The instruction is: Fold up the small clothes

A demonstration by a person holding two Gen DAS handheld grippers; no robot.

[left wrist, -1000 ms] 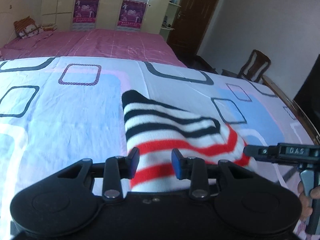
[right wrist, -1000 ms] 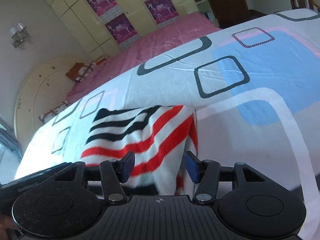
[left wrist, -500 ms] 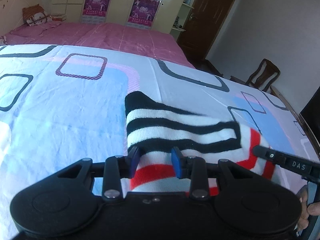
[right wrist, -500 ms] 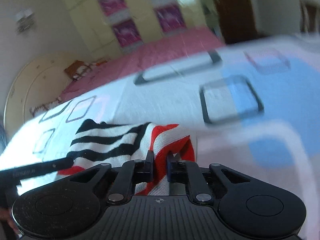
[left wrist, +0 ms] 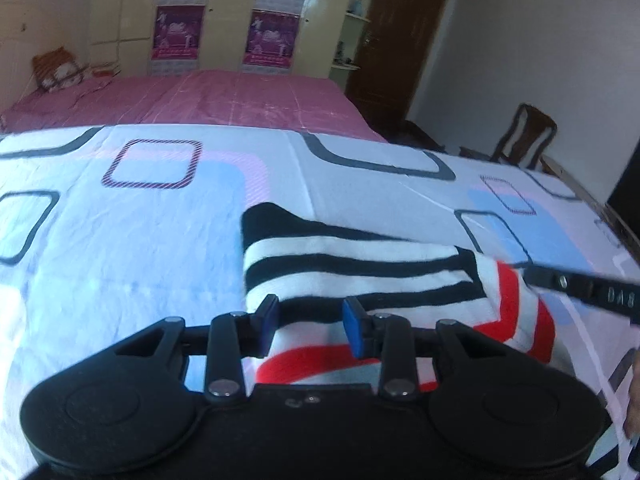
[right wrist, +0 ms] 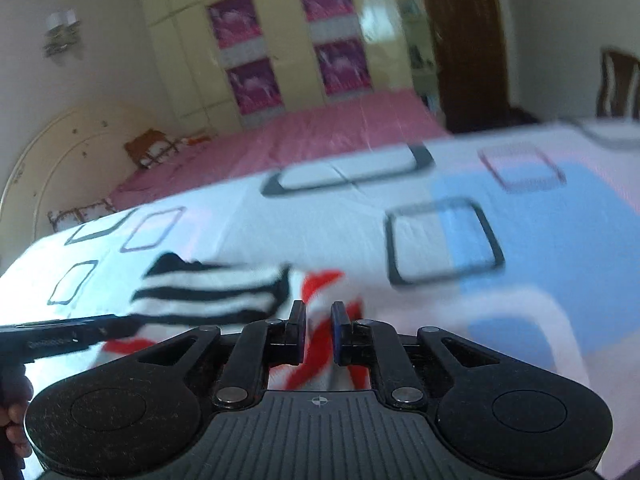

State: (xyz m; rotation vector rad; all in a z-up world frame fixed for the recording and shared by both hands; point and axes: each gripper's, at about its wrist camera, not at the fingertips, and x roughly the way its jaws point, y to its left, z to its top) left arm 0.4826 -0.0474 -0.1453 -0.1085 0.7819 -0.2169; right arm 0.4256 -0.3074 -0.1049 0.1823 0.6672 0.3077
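Observation:
A knit garment point(left wrist: 360, 264) with black, white and red stripes lies folded on a white bed sheet point(left wrist: 140, 240) printed with blue patches and square outlines. My left gripper point(left wrist: 311, 322) holds its near left part, with fabric filling the gap between the blue pads. My right gripper point(right wrist: 318, 320) is shut on the red-striped part of the garment point(right wrist: 208, 292), its pads nearly together. One finger of the right gripper point(left wrist: 568, 286) reaches in at the garment's right corner. One finger of the left gripper point(right wrist: 80, 332) shows at the left of the blurred right wrist view.
Behind the sheet lies a pink bedspread point(left wrist: 200, 96) with a pillow point(left wrist: 56, 72) at its far left. A wardrobe with purple posters point(left wrist: 272, 36) and a dark door point(left wrist: 396, 40) stand behind. A wooden chair point(left wrist: 524, 136) stands at the right. A person's hand point(left wrist: 634, 400) shows at the edge.
The right gripper's jaws closed onto the red-striped fabric and the gripper rolled level. The left gripper moved forward and down, so the black-striped part now sits just past its fingertips.

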